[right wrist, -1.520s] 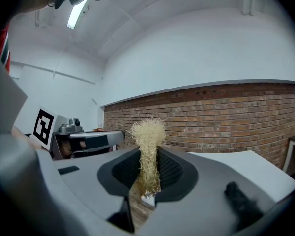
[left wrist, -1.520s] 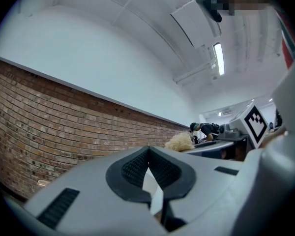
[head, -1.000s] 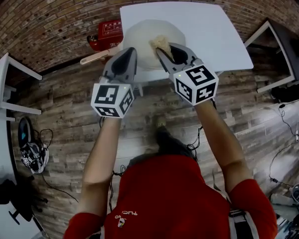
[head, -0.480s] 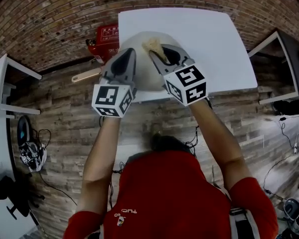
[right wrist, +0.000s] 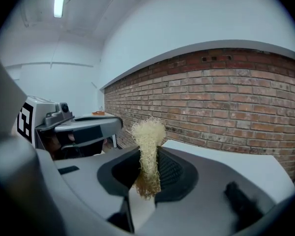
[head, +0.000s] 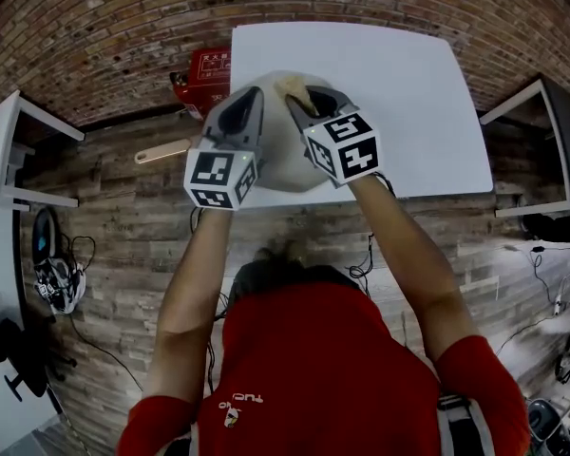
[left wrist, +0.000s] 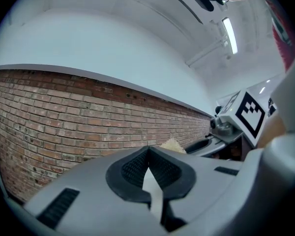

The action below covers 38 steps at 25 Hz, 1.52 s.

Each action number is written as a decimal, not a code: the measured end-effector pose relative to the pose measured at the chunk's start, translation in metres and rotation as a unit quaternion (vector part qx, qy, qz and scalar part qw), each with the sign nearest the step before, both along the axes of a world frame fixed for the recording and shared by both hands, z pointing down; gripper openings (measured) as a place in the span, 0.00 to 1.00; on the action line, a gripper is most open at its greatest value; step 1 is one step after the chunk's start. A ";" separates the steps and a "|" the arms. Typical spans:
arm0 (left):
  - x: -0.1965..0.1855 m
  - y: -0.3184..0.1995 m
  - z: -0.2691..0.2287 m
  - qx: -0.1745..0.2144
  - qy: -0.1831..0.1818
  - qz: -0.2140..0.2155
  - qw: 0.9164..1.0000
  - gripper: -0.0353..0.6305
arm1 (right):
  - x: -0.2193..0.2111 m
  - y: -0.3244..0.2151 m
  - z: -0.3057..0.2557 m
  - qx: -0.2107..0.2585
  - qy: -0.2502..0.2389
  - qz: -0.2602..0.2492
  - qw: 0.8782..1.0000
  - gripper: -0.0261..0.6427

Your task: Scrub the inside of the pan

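Pan (head: 277, 155) sits at the near left corner of the white table (head: 408, 93), pale inside facing up. Its near rim lies close to the table's front edge. Its wooden handle (head: 161, 150) runs out past the left edge, over the plank floor (head: 123, 217). Whether the pan rests flat or is tipped, cannot tell.

Right gripper (head: 304, 98) is over the far part of the pan. Jaws are clamped on a straw-coloured fibre scrubber (head: 292, 86). In the right gripper view the scrubber (right wrist: 148, 136) stands upright between the ribbed pads (right wrist: 169, 168), with its frayed top above the jaw tips and its lower end pinched tight.

Left gripper (head: 250, 93) is just beside the right one, over the pan's left side. In the left gripper view its jaws (left wrist: 148, 150) are closed tip to tip with nothing between them. Whether the tips touch the pan, cannot tell.

The two grippers are near each other but apart, with marker cubes toward the person.

Room to move: the table top spreads wide to the right of the pan and beyond it. A brick wall (head: 104, 27) runs behind the table. A red box (head: 204, 67) stands on the floor near the table's left far corner, just past the pan. A second white table (head: 5, 160) is well off to the left.
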State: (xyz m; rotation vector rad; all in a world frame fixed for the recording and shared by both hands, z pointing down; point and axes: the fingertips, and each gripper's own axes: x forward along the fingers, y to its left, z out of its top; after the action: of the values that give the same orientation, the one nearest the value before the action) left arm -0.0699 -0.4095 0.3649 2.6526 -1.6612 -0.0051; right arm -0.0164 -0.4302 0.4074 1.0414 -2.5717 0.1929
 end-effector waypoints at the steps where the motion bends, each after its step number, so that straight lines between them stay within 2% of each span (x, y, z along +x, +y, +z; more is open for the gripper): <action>1: -0.001 -0.004 0.001 -0.001 0.000 -0.002 1.000 0.07 | -0.001 -0.004 0.004 -0.009 0.002 0.000 1.000 0.17; 10: -0.012 -0.038 0.009 -0.003 0.002 0.003 1.000 0.07 | -0.017 -0.029 0.055 -0.118 0.053 -0.005 0.992 0.17; 14: -0.019 -0.050 0.012 -0.005 0.010 0.007 1.000 0.07 | -0.025 -0.036 0.078 -0.160 0.087 -0.004 0.983 0.17; 20: -0.030 -0.063 0.016 -0.006 0.022 0.016 1.000 0.07 | -0.037 -0.036 0.126 -0.227 0.140 -0.008 0.964 0.17; 30: -0.058 -0.076 0.023 -0.011 0.028 0.025 0.999 0.07 | -0.073 -0.035 0.169 -0.247 0.197 -0.023 0.948 0.17; 38: -0.058 -0.087 0.026 -0.013 0.027 0.038 0.999 0.07 | -0.051 -0.049 0.188 -0.253 0.238 0.007 0.938 0.17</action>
State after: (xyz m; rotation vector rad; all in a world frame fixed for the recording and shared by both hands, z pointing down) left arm -0.1281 -0.4963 0.3908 2.6698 -1.5326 -0.0520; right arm -0.0675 -0.4797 0.5950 0.7880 -1.9313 0.5073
